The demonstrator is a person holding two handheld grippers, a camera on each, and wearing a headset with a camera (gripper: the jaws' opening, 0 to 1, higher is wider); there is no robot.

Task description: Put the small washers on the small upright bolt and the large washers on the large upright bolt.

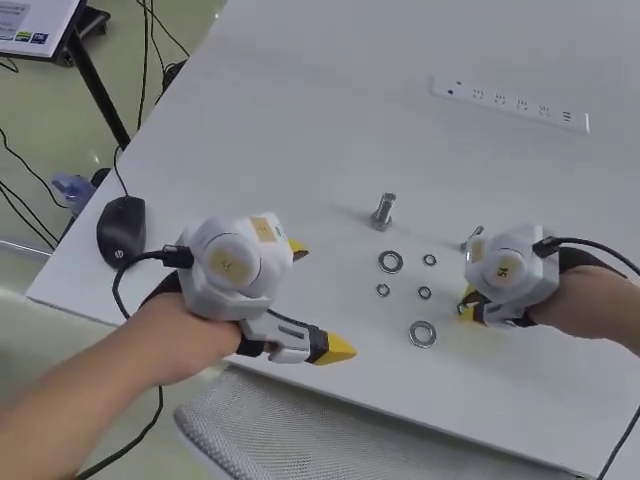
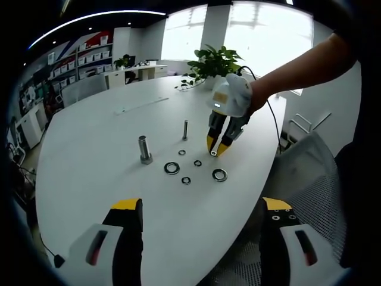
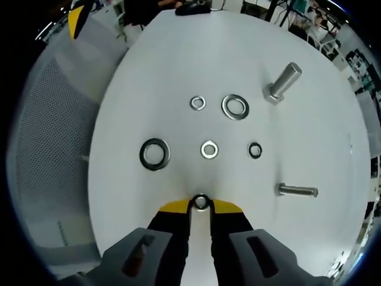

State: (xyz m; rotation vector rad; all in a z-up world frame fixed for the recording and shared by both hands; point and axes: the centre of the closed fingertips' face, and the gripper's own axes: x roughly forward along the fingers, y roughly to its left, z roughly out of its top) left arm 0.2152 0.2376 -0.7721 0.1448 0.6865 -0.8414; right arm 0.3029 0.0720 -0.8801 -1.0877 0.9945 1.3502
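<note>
The large upright bolt [image 1: 384, 211] [image 2: 144, 149] [image 3: 283, 82] stands mid-table. The thin small bolt [image 1: 474, 238] [image 2: 185, 129] [image 3: 296, 190] stands to its right, close to my right gripper. Two large washers [image 1: 390, 262] [image 1: 422, 333] and three small washers [image 1: 429, 260] [image 1: 383, 290] [image 1: 425, 293] lie flat in front of the bolts. My right gripper [image 1: 466, 303] [image 2: 214, 149] [image 3: 202, 205] is low over the table, shut on another small washer [image 3: 202, 202] at its yellow tips. My left gripper [image 1: 316, 299] [image 2: 201, 208] hangs open near the front edge, holding nothing.
A white power strip [image 1: 510, 103] lies at the back right. A black mouse [image 1: 120, 228] with its cable sits at the table's left edge. A mesh chair [image 1: 300, 440] stands below the front edge. A potted plant [image 2: 217, 59] is at the far end.
</note>
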